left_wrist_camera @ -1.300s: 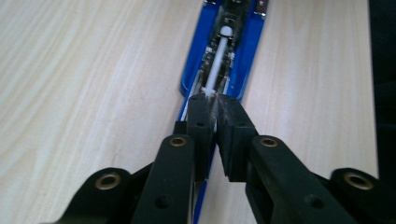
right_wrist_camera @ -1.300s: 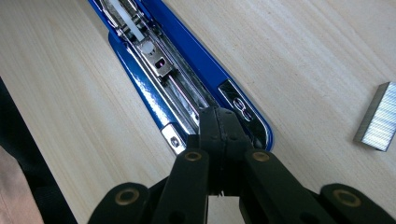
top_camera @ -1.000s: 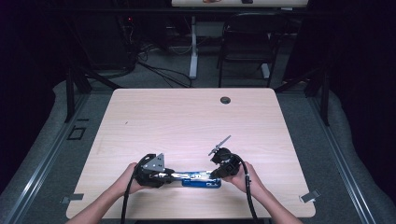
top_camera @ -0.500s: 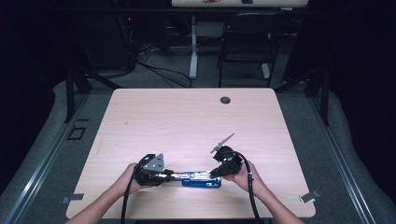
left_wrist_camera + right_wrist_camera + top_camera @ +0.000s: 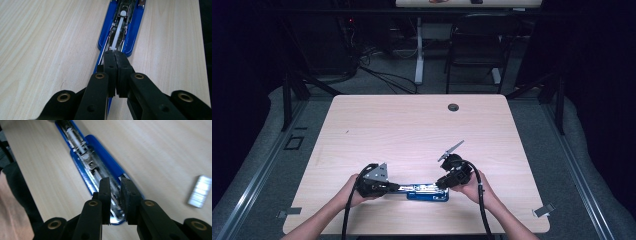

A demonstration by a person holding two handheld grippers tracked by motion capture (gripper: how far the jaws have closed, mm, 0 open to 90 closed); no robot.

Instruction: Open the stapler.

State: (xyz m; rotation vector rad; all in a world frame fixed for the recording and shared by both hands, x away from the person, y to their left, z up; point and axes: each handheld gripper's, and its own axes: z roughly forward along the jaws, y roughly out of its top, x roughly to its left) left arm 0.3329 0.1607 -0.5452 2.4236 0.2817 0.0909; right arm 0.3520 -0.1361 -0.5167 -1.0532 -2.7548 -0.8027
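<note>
A blue stapler (image 5: 428, 194) lies opened out flat near the table's front edge, with its metal staple channel (image 5: 122, 27) facing up. My left gripper (image 5: 398, 188) reaches it from the left. In the left gripper view its jaws (image 5: 115, 53) are pressed together on the near end of the stapler's long arm. My right gripper (image 5: 439, 184) comes in from the right. Its jaws (image 5: 115, 182) straddle the metal channel (image 5: 87, 162) at the stapler's other end, with a narrow gap between them. A strip of staples (image 5: 200, 191) lies on the wood beside them.
The light wooden table (image 5: 412, 130) has a round cable hole (image 5: 453, 107) near its far edge. A dark chair (image 5: 477, 45) and table legs stand beyond it. The person's forearms enter from the bottom, and cables trail from both grippers.
The right hand has shifted very slightly at the stapler's end. The left gripper and the stapler stay where they were.
</note>
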